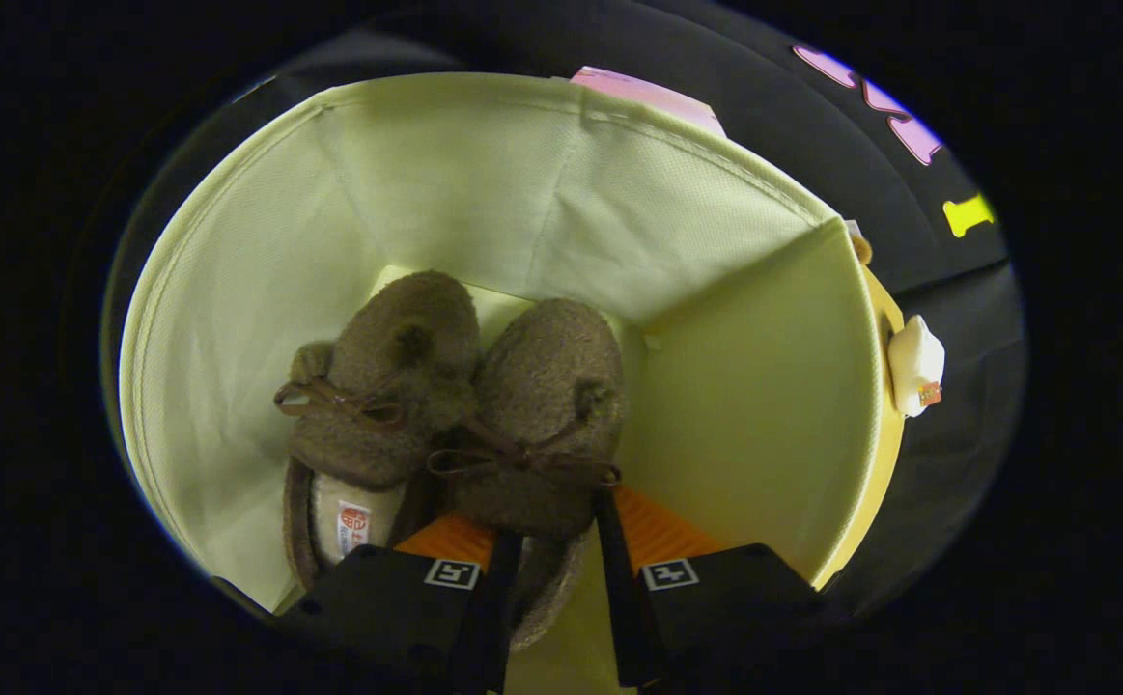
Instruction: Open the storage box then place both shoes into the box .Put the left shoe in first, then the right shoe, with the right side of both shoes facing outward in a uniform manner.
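shoes sit side by side inside the open storage box (pixel 262 290): left shoe (pixel 382 386) and right shoe (pixel 542 405) touching, gripper (pixel 556 579) clamped on the right shoe's heel.

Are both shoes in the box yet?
Yes. Both shoes lie side by side on the box floor; the gripper fingers straddle the right-hand one's heel.

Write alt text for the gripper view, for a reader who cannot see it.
Two fuzzy brown slippers with bow laces lie side by side inside an open pale yellow fabric storage box: the left slipper and the right slipper. The gripper has its fingers either side of the right slipper's heel; actual contact is unclear.
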